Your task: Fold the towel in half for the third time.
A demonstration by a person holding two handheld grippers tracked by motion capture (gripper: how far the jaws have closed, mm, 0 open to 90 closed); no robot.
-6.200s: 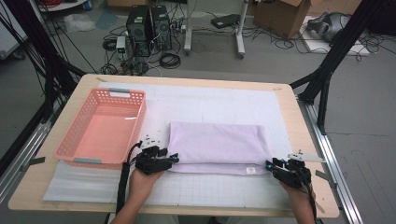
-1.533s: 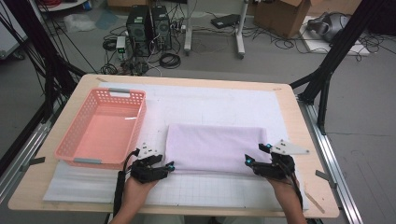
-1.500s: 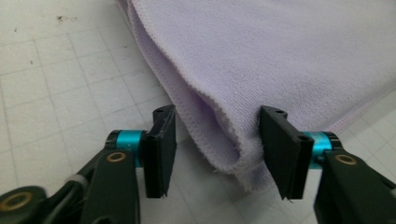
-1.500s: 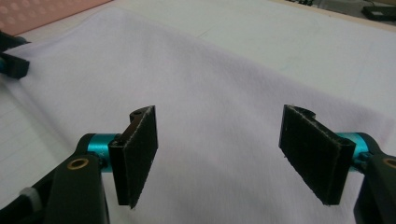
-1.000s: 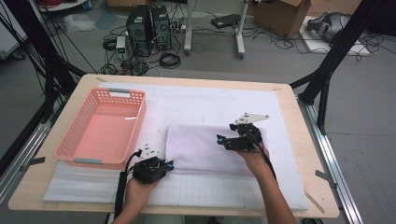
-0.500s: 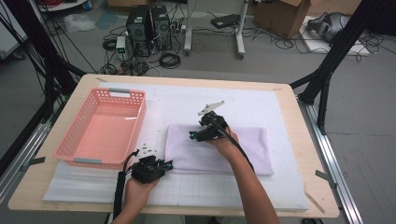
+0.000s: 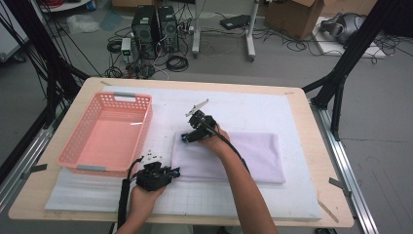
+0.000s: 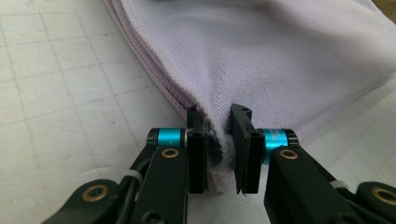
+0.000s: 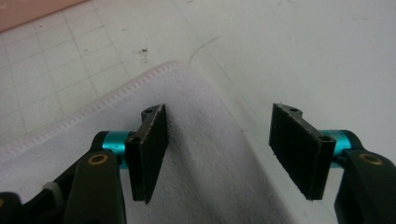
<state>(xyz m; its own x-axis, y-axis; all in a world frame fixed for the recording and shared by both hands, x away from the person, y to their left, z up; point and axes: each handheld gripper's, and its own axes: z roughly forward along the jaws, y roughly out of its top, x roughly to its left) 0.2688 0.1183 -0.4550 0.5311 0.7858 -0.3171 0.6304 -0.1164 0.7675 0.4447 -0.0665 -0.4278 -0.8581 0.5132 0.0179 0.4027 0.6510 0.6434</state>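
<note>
We list, on the white gridded mat that covers the wooden table, one folded lilac towel, lying flat right of centre, its long side running across the table. Its layered left edge shows as stacked hems in the left gripper view. We record the left gripper at the towel's near left corner, its jaws clenched on a pinch of the cloth, which bulges up between the pads. We record the right gripper, held by the right hand with the forearm laid diagonally across the towel, at the towel's far left corner; its jaws stand wide apart and grasp nothing, one pad over the cloth and the other over the bare mat beyond the rounded, stitched corner. To the left of the towel, apart from it, we note one pink plastic basket with latticed walls, nothing in it. Beyond the table we see computer towers and loose cables on the floor.
</note>
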